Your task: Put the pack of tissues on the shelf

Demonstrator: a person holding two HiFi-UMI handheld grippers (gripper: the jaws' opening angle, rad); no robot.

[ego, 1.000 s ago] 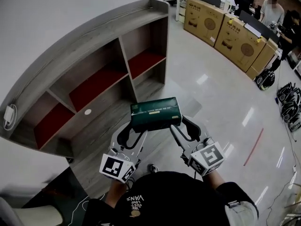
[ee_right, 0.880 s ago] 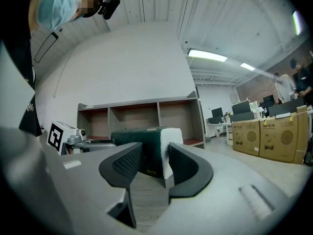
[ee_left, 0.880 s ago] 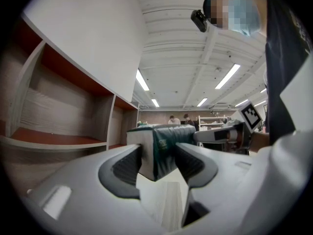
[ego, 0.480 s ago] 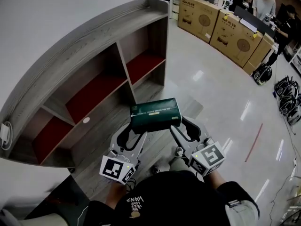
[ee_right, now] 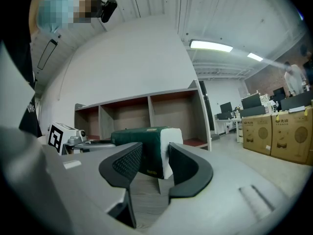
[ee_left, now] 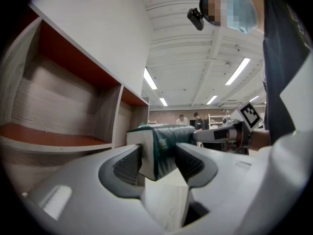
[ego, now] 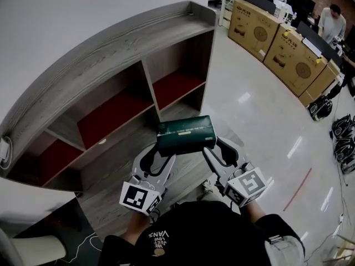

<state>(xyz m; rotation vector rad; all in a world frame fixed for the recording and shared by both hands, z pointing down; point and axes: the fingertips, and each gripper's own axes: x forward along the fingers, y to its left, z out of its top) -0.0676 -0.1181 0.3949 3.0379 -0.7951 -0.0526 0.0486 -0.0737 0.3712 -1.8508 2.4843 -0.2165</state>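
A dark green pack of tissues (ego: pixel 186 134) with white ends is held in the air between my two grippers, in front of a grey wooden shelf (ego: pixel 119 37). My left gripper (ego: pixel 161 155) is shut on the pack's left end (ee_left: pixel 159 151). At the other end (ee_right: pixel 151 150) my right gripper (ego: pixel 212 148) is shut on the pack as well. The shelf has three compartments with dark red floors (ego: pixel 113 112); the middle one lies just beyond the pack.
Cardboard boxes (ego: pixel 280 43) line the floor at the right, with people behind them. Bags and cables (ego: pixel 344 143) lie at the far right on the glossy floor. A white adapter (ego: pixel 4 148) sits on the shelf's top at the left. A red line (ego: pixel 298 188) marks the floor.
The view has shifted: the shelf now sits a little further right and closer in the picture. The pack stays held between both grippers in the same way.
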